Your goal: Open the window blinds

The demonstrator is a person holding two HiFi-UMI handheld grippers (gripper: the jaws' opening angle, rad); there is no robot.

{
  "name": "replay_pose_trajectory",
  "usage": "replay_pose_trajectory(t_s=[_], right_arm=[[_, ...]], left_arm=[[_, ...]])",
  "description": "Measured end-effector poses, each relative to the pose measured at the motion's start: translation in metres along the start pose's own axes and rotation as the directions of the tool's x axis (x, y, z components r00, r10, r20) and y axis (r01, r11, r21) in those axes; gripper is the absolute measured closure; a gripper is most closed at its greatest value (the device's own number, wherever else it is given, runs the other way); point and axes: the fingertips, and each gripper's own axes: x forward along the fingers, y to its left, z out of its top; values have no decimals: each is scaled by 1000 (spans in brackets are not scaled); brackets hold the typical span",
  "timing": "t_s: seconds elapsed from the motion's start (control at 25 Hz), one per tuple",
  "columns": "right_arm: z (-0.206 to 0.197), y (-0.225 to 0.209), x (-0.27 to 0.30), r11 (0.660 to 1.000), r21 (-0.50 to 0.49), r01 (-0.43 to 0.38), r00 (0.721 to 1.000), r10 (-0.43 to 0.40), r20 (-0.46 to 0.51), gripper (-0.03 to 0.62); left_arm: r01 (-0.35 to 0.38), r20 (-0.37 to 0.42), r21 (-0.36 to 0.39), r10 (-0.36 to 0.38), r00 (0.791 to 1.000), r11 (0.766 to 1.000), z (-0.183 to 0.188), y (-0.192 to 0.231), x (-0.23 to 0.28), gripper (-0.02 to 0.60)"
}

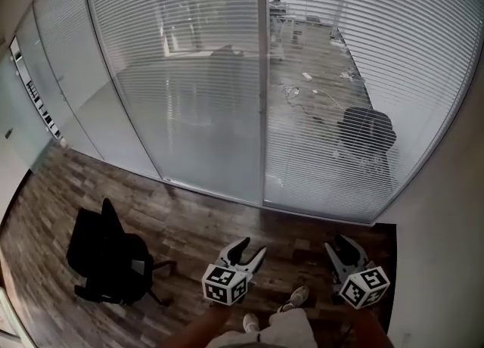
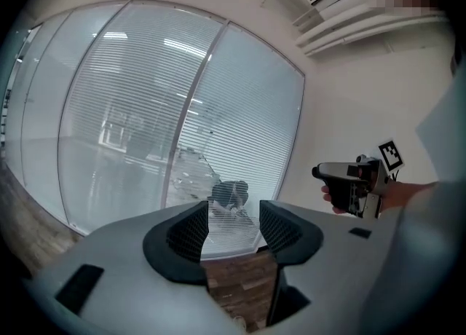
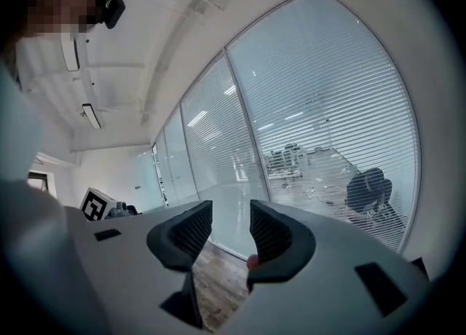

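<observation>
Far left, from the head view only: black padded swivel chair (image 1: 106,259) on streaked wood-plank floor (image 1: 189,222). Straight ahead, covering the glass partition: window blinds (image 1: 189,74), thin pale horizontal slats, lowered, denser at left, see-through at right, with a dark chair beyond the glass (image 1: 367,131). Well short of the slats: left gripper (image 1: 253,247), ribbed black pads apart, nothing between. Beside it, right gripper (image 1: 338,243), likewise parted and empty. From the right gripper view alone: white ceiling with a strip light (image 3: 91,115).
</observation>
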Motion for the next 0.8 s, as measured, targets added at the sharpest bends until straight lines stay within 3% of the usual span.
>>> replay_pose_trajectory(t_s=[0.36,0.8], right_arm=[[-8,-1,-36,998,-25,53,999,-53,-1,425],[-29,-35,-63,992,-54,115,992,-118,-47,425]], left_arm=[[20,1,11,-20,1000,1000,-3,-6,-13,348],[9,-39,7,-9,999,1000,-20,-8,-5,348]])
